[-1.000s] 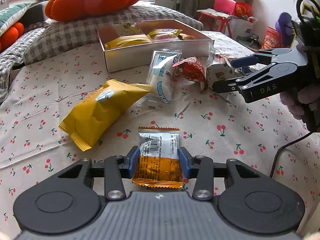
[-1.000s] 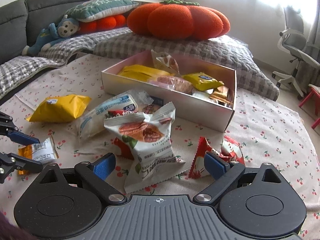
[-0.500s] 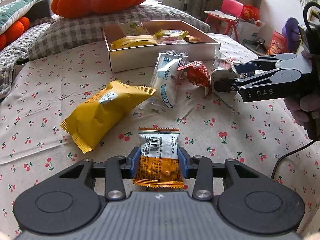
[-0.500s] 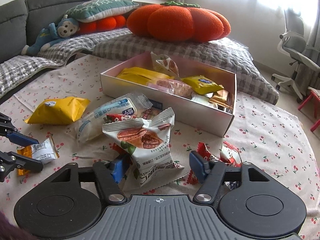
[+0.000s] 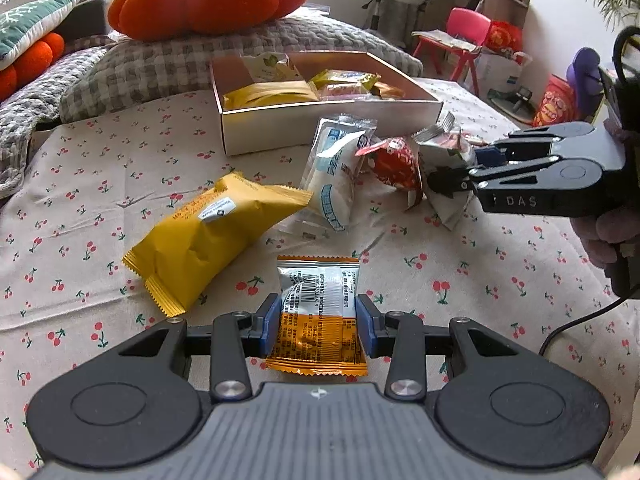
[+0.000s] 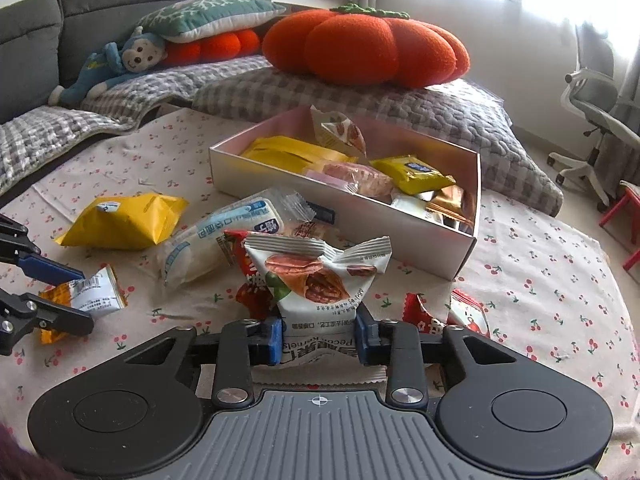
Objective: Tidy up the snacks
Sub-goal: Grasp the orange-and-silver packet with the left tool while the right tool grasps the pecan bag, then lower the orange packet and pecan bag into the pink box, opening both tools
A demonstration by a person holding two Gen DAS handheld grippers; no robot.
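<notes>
My left gripper [image 5: 318, 316] is shut on an orange-and-silver snack packet [image 5: 318, 300], which lies on the cherry-print cloth; the same packet [image 6: 98, 292] shows in the right wrist view. The jaws of my right gripper [image 6: 319, 334] are closing on a white pecan packet [image 6: 316, 280], and the blue pads pinch its crumpled lower part. In the left wrist view that right gripper [image 5: 456, 168] shows at the right with the pecan packet [image 5: 444, 152]. An open pale box [image 6: 248, 184] behind it holds several snacks.
Loose on the cloth lie a yellow bag [image 5: 208, 240], a white-and-blue bread packet [image 5: 336, 176] and a red packet [image 5: 394, 168]. Another red packet [image 6: 468, 316] sits by my right fingers. An orange pumpkin cushion [image 6: 364, 44] rests on grey pillows behind the box.
The right gripper's jaws have come together from wide apart onto the pecan packet, which now stands crumpled between them. The left gripper still holds the orange packet in the same place.
</notes>
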